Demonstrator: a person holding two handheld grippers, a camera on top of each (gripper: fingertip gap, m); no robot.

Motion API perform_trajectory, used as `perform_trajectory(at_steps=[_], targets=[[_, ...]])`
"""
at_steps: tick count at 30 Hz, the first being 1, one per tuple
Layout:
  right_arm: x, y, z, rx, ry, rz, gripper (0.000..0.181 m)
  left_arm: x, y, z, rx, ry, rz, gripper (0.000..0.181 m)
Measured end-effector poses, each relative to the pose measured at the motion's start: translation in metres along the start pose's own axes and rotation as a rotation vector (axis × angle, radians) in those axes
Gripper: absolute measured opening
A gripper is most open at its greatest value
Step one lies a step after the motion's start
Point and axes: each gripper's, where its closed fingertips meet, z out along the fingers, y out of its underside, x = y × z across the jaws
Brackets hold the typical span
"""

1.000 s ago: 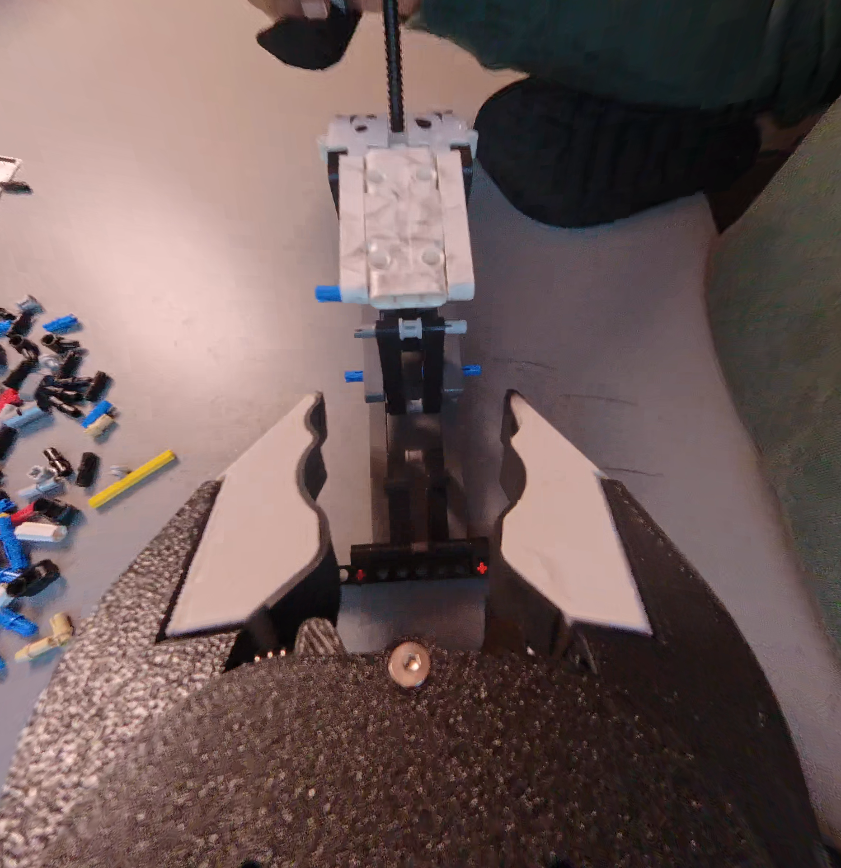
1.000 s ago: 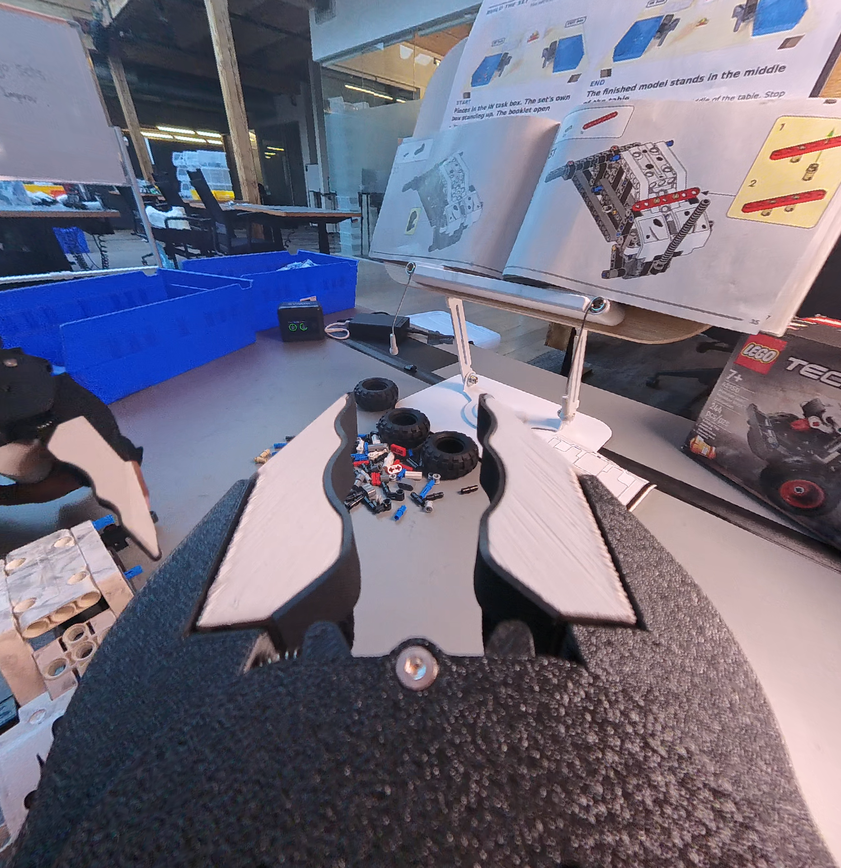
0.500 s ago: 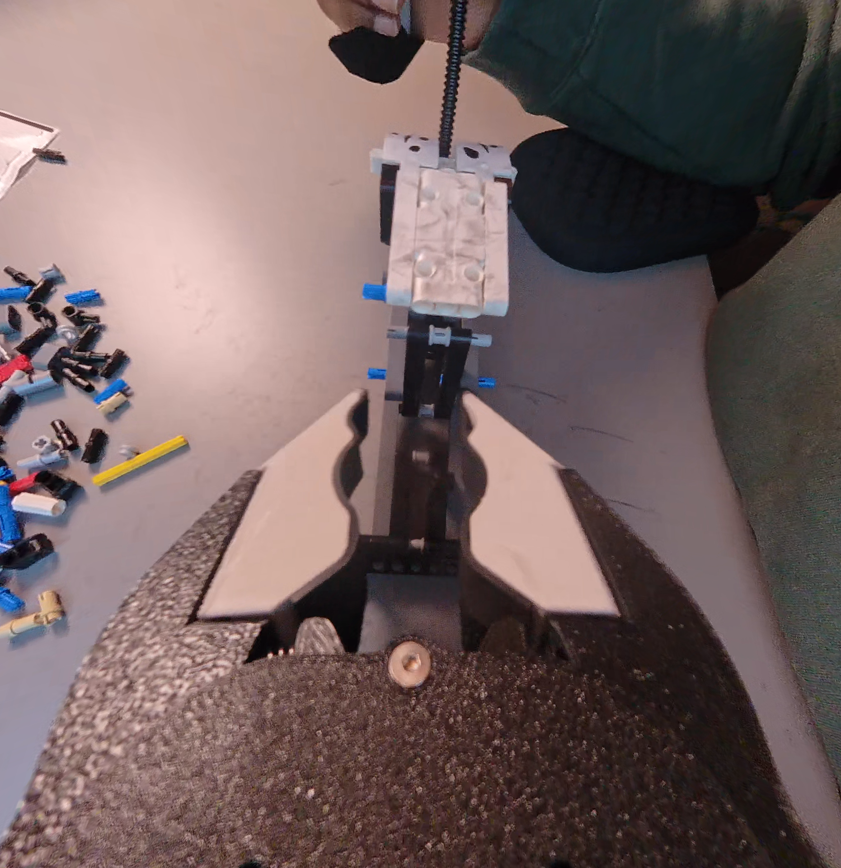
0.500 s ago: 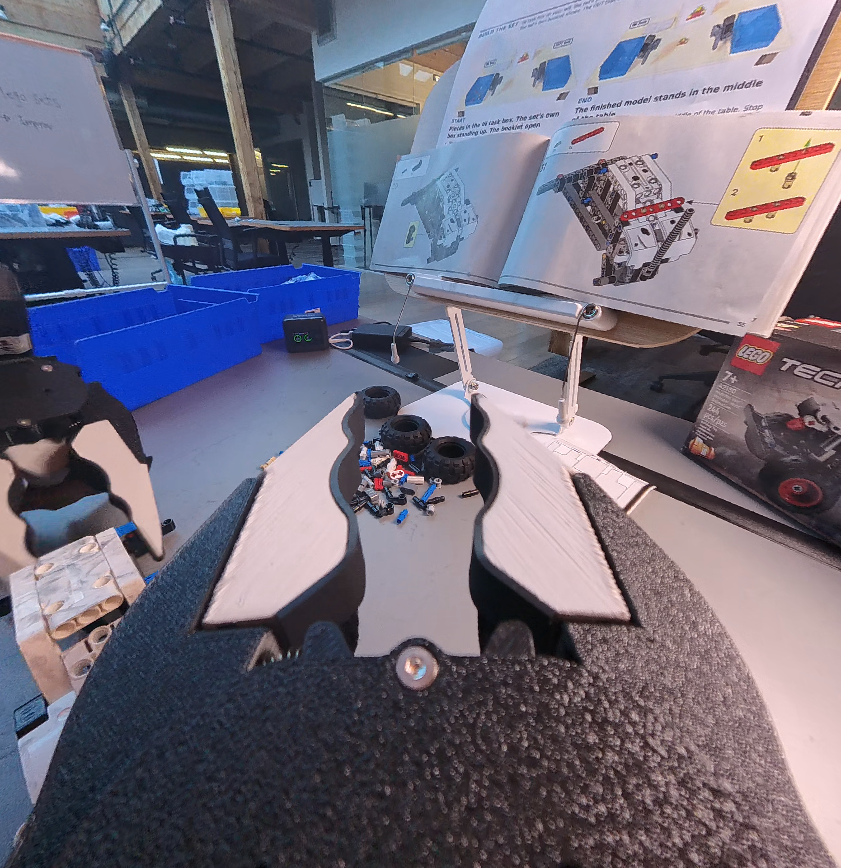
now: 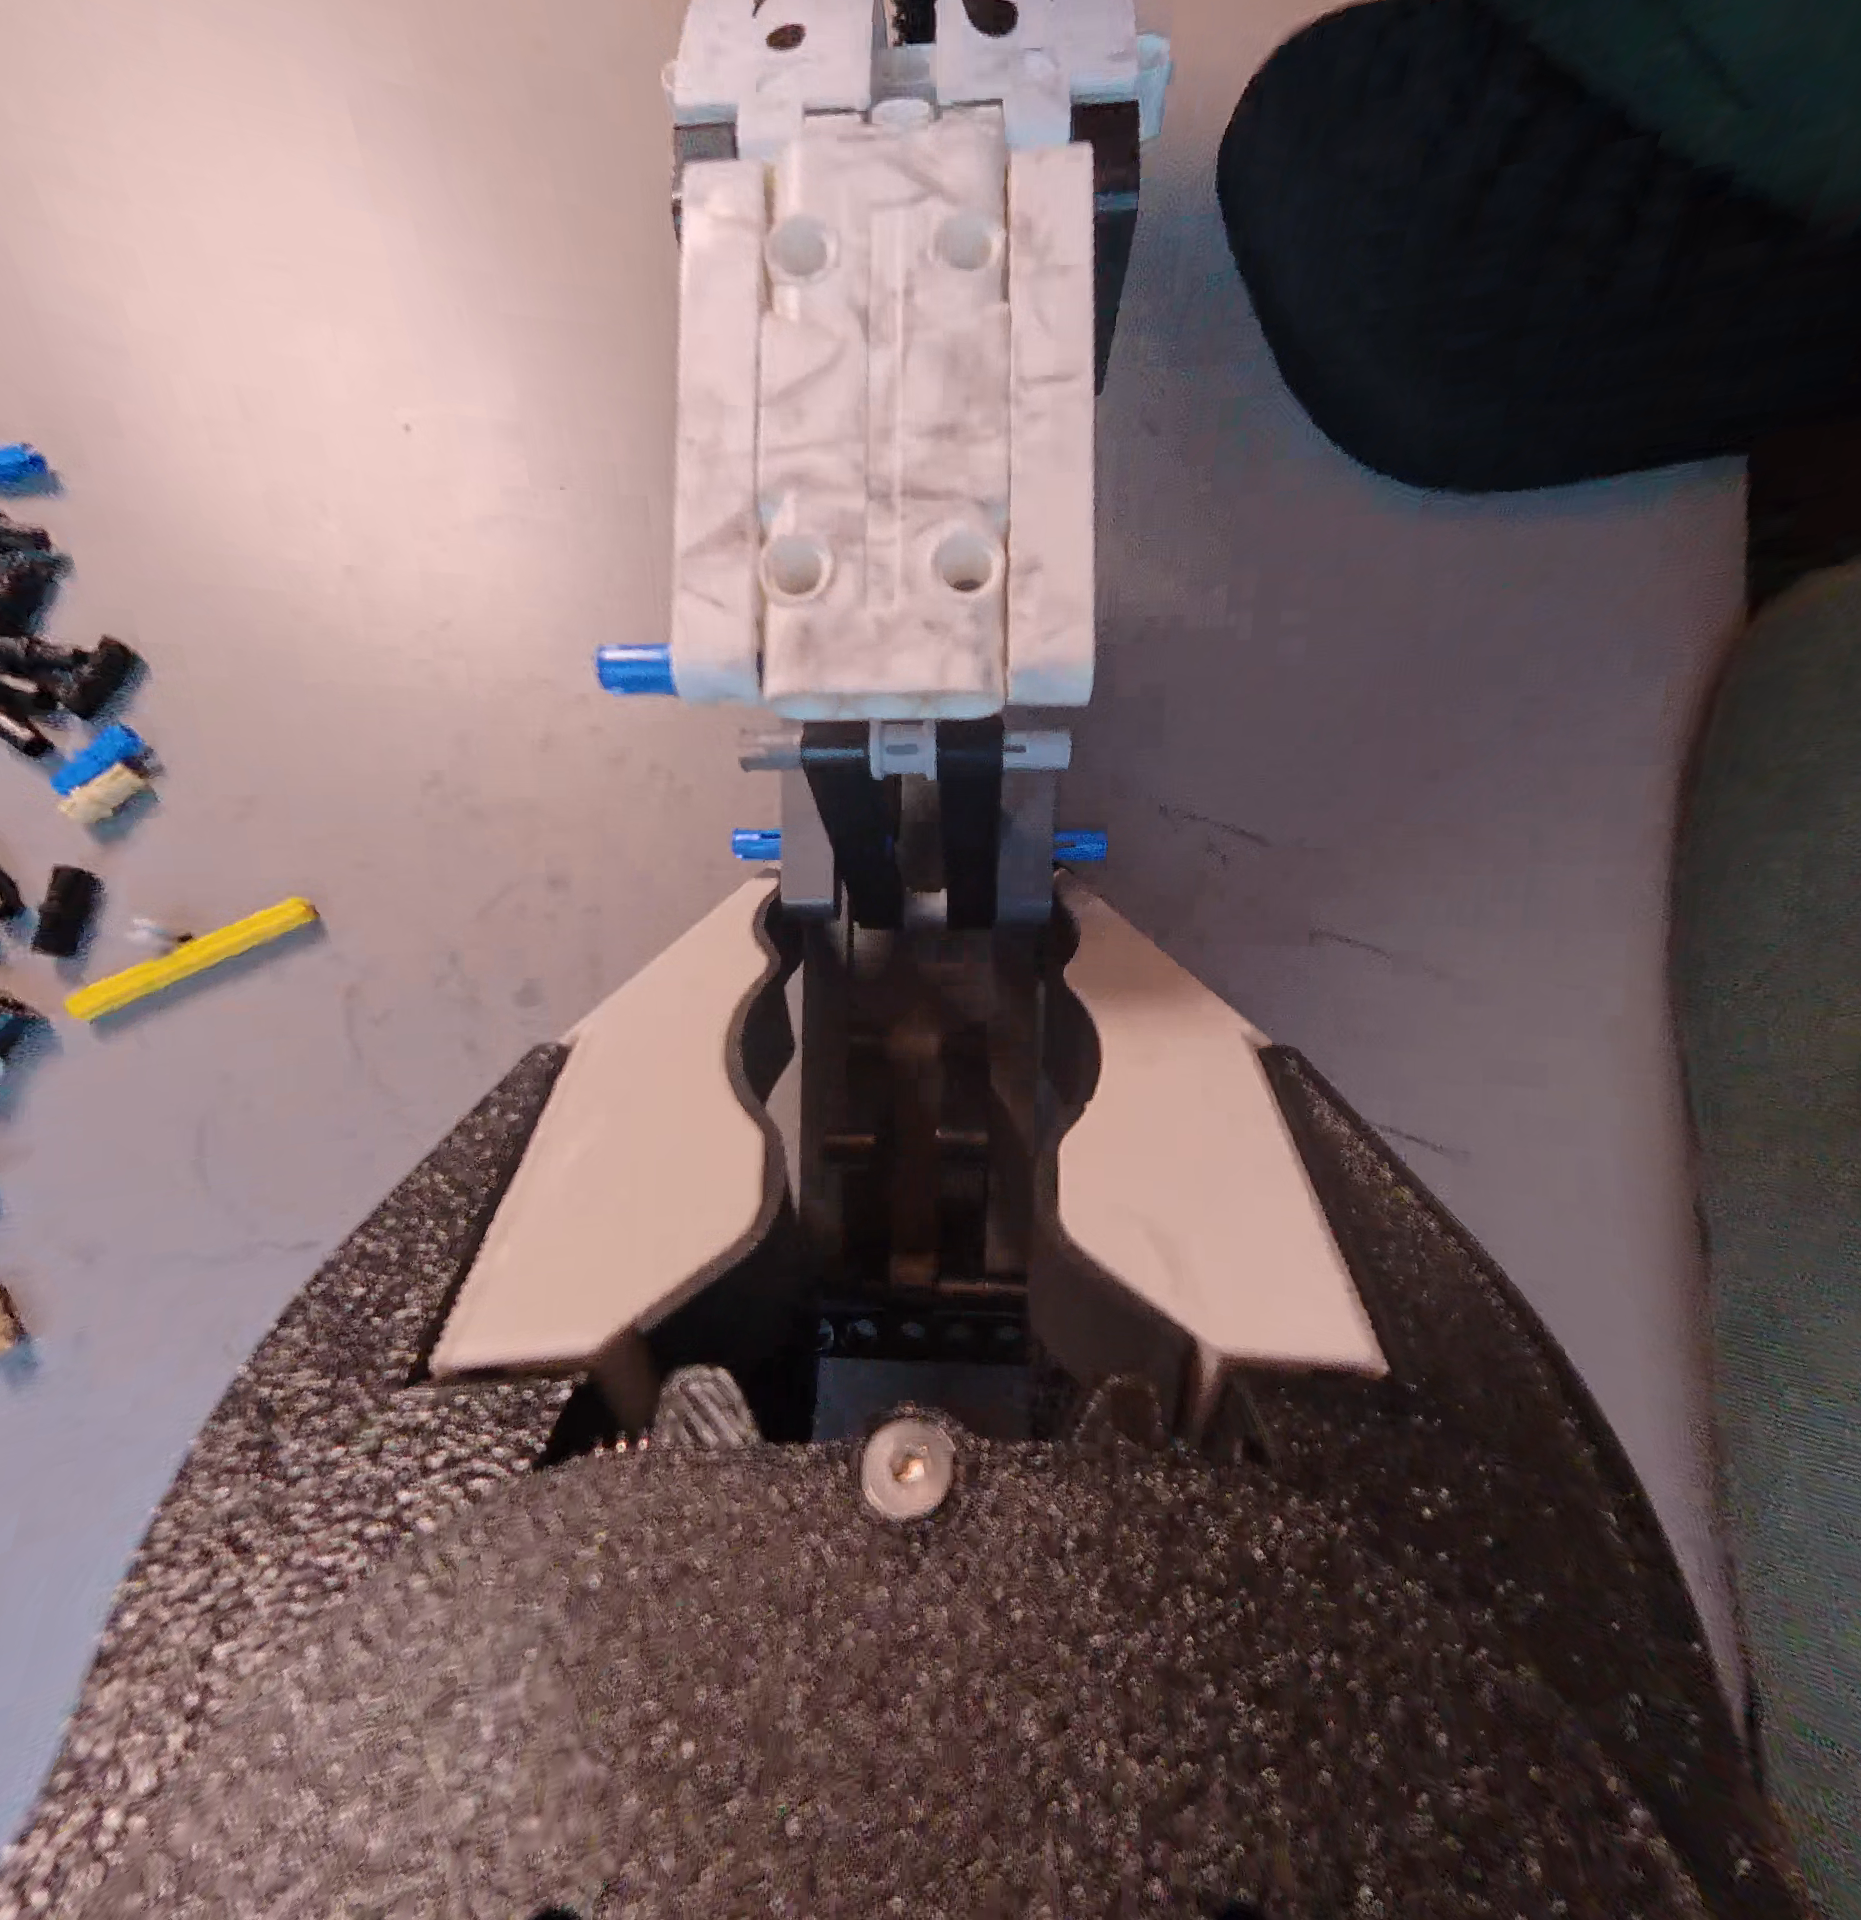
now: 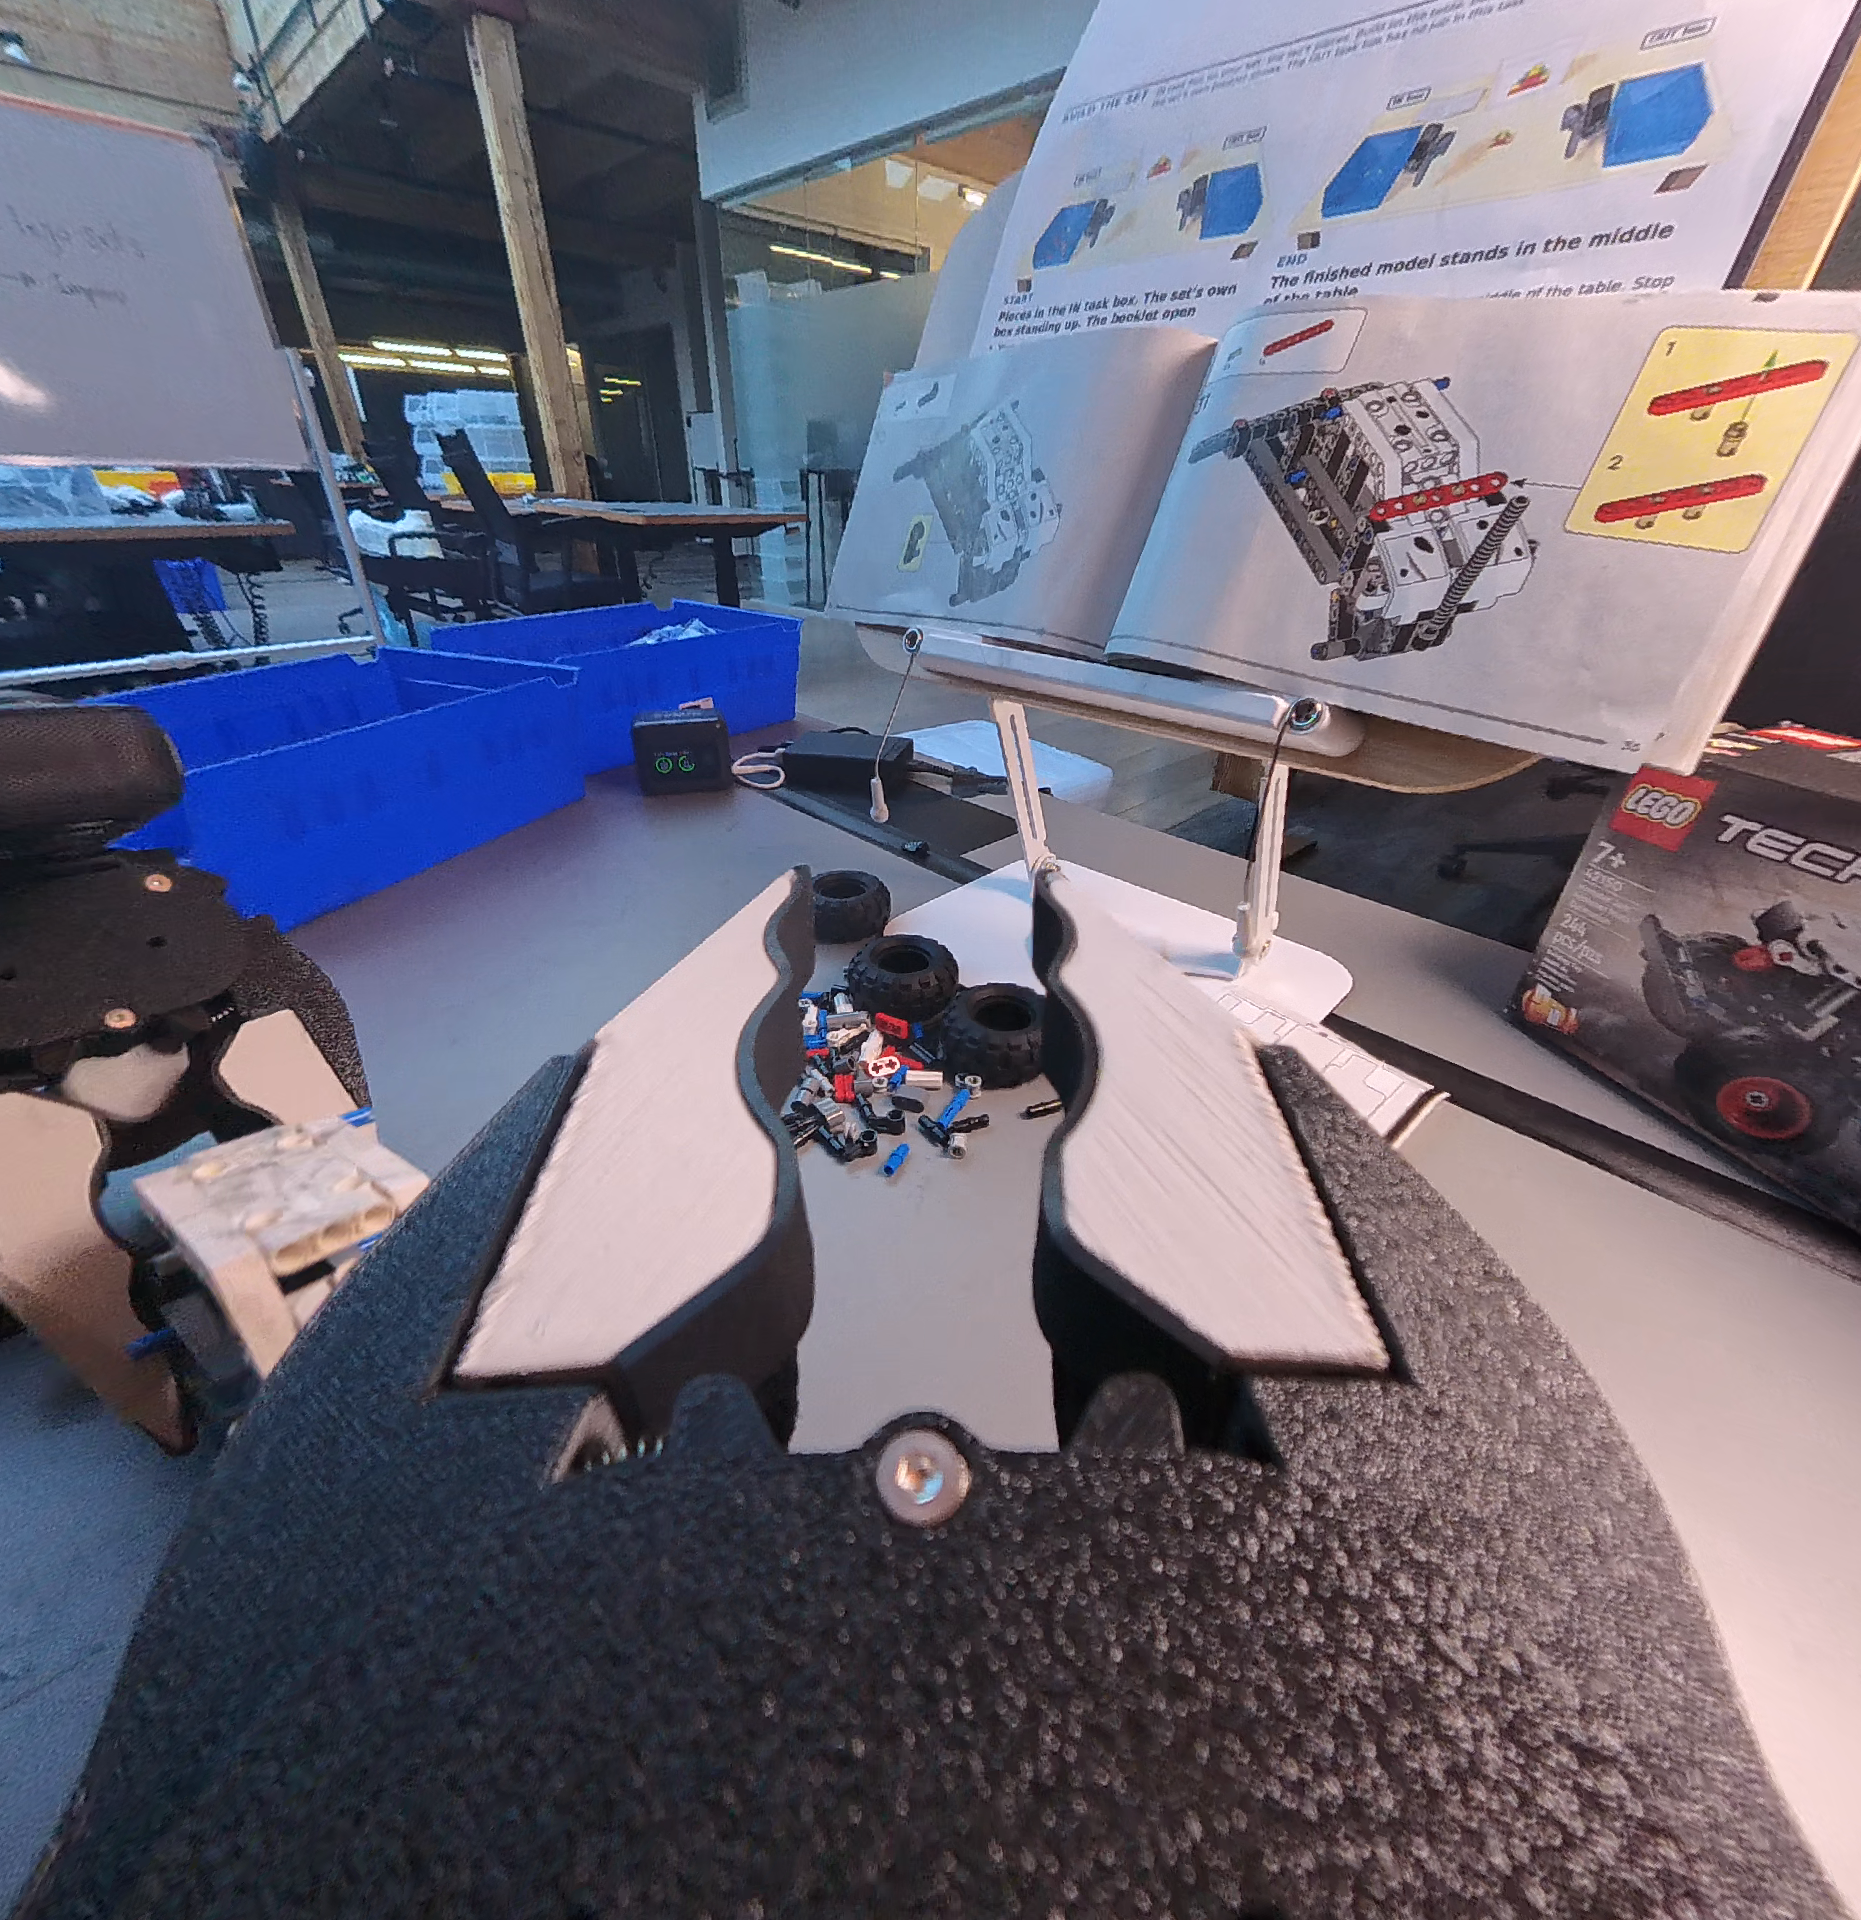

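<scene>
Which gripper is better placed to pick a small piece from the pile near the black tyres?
Right. The right gripper is empty, jaws open, facing the pile. The left gripper has its jaws shut on the brick model.

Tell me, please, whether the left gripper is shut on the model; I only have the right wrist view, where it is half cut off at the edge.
Observer: Yes. In the left wrist view the left gripper is shut on the model, with its fingers pressed against either side of the black frame below the white block.
Operator: Thank you. Is anything close beside the model on that side?
Observer: A dark sleeve sits just right of the white block. I cannot tell whether the two touch.
</scene>
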Motion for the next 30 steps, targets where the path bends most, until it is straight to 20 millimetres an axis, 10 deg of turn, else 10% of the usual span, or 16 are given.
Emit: perform_trajectory(at_steps=[9, 21, 30], targets=[[-0.022, -0.023, -0.019, 0.007, -0.124, -0.089, 0.041, -0.001, -0.024, -0.038, 0.248, 0.35, -0.464, 0.045], [-0.111, 0.029, -0.011, -0.271, -0.383, -0.361, 0.029, -0.008, -0.032, -0.036, 0.302, 0.361, -0.569, 0.045], [-0.088, 0.069, 0.017, -0.445, -0.151, -0.239, 0.015, -0.027, -0.031, -0.016, 0.274, -0.033, -0.489, 0.046]])
